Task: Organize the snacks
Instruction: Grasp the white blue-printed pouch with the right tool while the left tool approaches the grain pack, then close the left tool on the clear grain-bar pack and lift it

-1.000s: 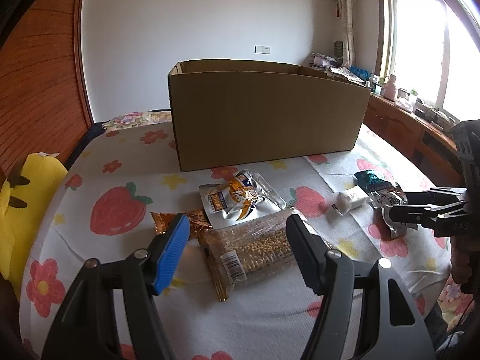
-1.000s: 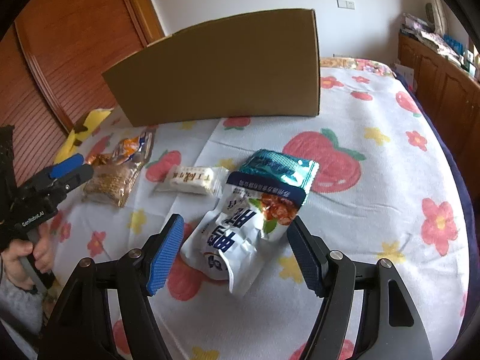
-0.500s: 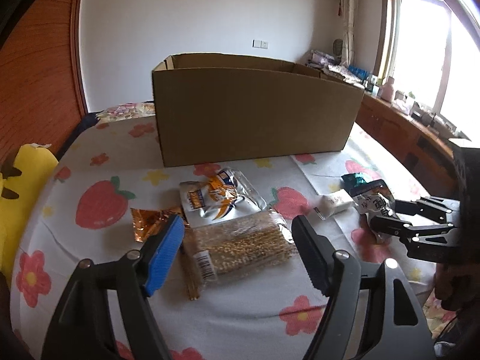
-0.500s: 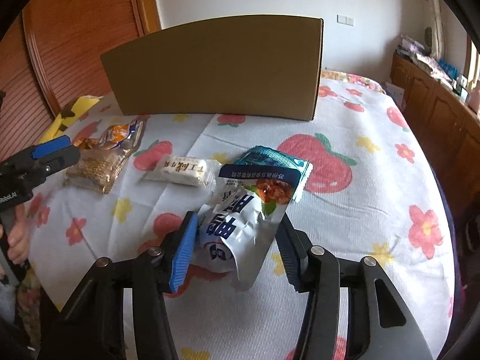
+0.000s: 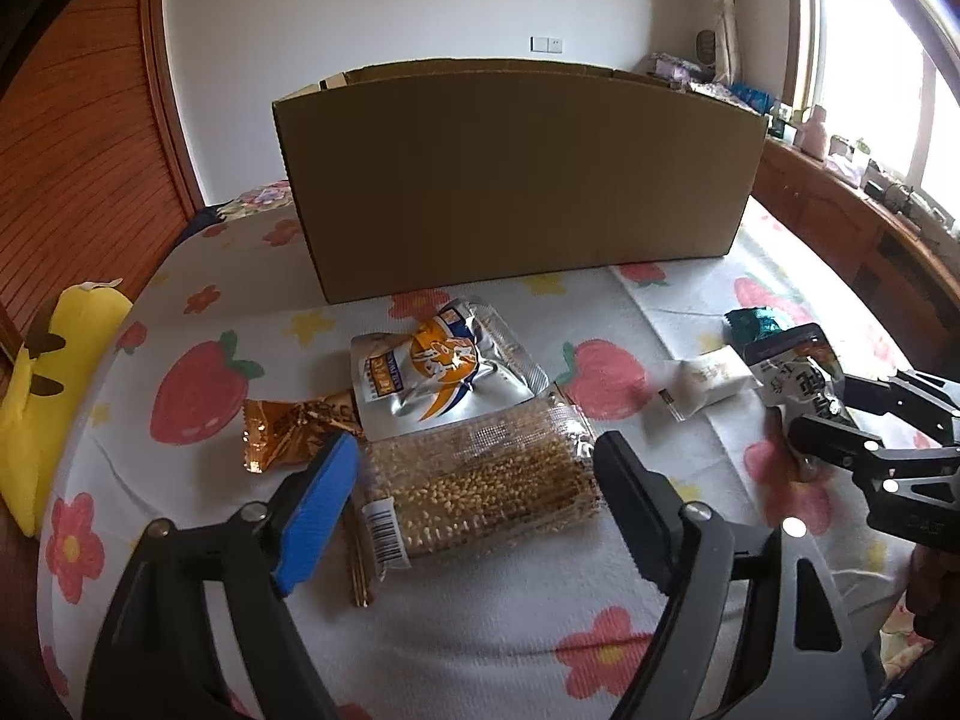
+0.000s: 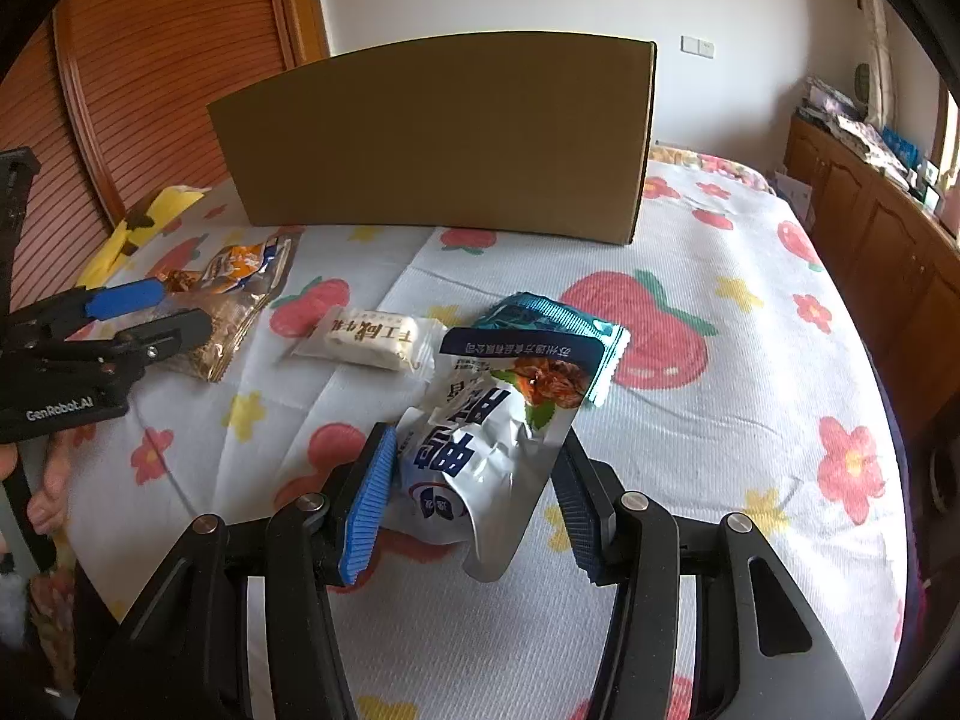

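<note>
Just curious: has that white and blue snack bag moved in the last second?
Yes. The white and blue bag has tilted up off the bedspread, pinched by the right gripper.

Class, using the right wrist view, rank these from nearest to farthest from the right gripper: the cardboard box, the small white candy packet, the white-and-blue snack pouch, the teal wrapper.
1. White-and-blue snack pouch: between the right gripper's jaws, clamped.
2. Teal wrapper: just beyond, partly under the pouch's top.
3. Small white candy packet: farther, up and left.
4. Cardboard box: farthest, standing at the back.
</note>
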Motion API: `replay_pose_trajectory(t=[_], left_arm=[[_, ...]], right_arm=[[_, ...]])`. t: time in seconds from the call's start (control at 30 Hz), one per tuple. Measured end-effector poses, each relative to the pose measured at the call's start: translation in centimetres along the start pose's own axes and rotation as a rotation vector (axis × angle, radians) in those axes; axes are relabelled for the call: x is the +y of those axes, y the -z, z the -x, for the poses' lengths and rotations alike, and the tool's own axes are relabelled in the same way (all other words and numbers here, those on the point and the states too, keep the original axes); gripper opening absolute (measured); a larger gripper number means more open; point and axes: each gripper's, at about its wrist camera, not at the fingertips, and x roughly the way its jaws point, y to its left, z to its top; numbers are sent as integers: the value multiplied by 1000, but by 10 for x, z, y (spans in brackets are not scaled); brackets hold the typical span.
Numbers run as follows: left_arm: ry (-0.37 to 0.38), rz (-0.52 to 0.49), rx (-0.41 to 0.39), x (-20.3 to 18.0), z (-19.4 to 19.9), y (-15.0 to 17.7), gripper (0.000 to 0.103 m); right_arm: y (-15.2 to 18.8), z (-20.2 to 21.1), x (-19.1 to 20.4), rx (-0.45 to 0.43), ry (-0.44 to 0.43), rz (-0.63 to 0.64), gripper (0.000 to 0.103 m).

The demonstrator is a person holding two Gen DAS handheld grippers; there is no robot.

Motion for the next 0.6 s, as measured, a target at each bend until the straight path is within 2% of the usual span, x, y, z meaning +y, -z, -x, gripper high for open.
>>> replay_pose_trajectory(t=[0.13, 0.33, 0.6], left_arm=[[-9, 10, 27, 2, -6, -1, 90], [18, 48, 69, 7, -14, -1, 95], [3, 1, 105, -1, -21, -4, 100]], right_arm=[[1, 1, -1, -2, -7, -2, 52], [1, 1, -1, -3, -8, 0, 52], [1, 0, 1, -4, -8, 9, 52]])
